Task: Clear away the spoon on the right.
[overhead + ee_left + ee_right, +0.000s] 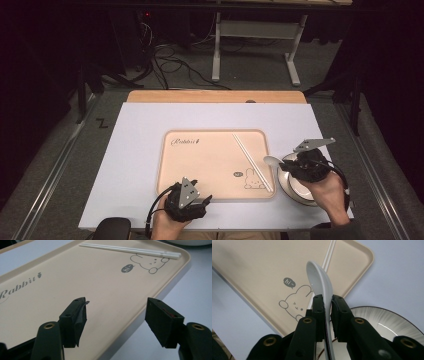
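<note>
Above the bowl (295, 187) beside the tray (200, 170), the right gripper (325, 302) clamps a white soup spoon (319, 280). The tray reads "Rabbit" and "hi~", perhaps with a carrot mark; white chopsticks (130, 250) lie on it. The left gripper (116, 315) gapes empty over its near rim

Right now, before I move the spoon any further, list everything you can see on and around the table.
tray: one, beige with a rabbit drawing, middle of the table
chopsticks: one pair, white, lying slantwise on the right part of the tray
spoon: one, white, clamped in the right gripper above the tray's right edge
bowl: one, white inside with a dark rim, on the table right of the tray
table: one, pale top
frame: one, white metal, on the floor beyond the table
cables: several, black, on the floor
left gripper: black, open, over the tray's near edge
right gripper: black, shut on the spoon
</note>
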{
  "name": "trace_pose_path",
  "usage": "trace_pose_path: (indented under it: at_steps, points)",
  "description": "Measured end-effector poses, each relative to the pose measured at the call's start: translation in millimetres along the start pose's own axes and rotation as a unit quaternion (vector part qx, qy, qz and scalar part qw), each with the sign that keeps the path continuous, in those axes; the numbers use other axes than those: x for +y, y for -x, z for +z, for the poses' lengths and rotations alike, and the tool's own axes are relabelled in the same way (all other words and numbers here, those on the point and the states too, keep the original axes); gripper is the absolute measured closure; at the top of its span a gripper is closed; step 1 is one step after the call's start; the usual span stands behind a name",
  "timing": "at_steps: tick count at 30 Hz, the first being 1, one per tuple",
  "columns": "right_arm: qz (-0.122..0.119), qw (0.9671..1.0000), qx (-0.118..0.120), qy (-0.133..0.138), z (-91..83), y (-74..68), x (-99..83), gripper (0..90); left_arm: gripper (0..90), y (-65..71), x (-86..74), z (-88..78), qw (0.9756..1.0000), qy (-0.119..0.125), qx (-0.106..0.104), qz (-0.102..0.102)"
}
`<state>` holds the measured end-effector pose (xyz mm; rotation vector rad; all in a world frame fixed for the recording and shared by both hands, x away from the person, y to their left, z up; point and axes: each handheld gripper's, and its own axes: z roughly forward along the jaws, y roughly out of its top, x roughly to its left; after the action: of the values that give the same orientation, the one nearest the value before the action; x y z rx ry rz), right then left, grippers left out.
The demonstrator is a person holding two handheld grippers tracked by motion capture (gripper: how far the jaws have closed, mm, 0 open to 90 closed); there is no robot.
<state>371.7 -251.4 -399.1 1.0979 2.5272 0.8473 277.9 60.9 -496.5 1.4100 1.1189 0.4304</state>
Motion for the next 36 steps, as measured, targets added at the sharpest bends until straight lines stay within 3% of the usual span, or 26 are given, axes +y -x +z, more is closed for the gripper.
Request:
trace_pose_path:
  at_steps: [9,17,25,30,36]
  points:
    - [0.014,0.9991,-0.017,-0.037,15.5,-0.9,16.4,82.6,33.7,-1.2,1.5,0.8,1.0,-0.005,0.001,0.004]
    - [0.025,0.9963,-0.047,-0.067,28.8,-2.6,28.3,82.6,33.3,-2.1,6.4,8.9,0.9998,-0.005,-0.011,-0.018]
    - [0.049,0.9949,-0.05,-0.072,38.6,4.6,36.1,82.6,32.9,4.6,5.2,20.0,0.9991,-0.018,-0.037,-0.011]
    - [0.065,0.9923,-0.071,-0.079,44.0,8.5,43.1,82.6,32.8,7.9,4.6,24.2,0.9985,-0.023,-0.049,-0.006]
    - [0.059,0.9888,-0.097,-0.097,55.6,5.6,52.5,82.6,33.0,9.1,2.2,25.7,0.9983,-0.034,-0.047,0.007]
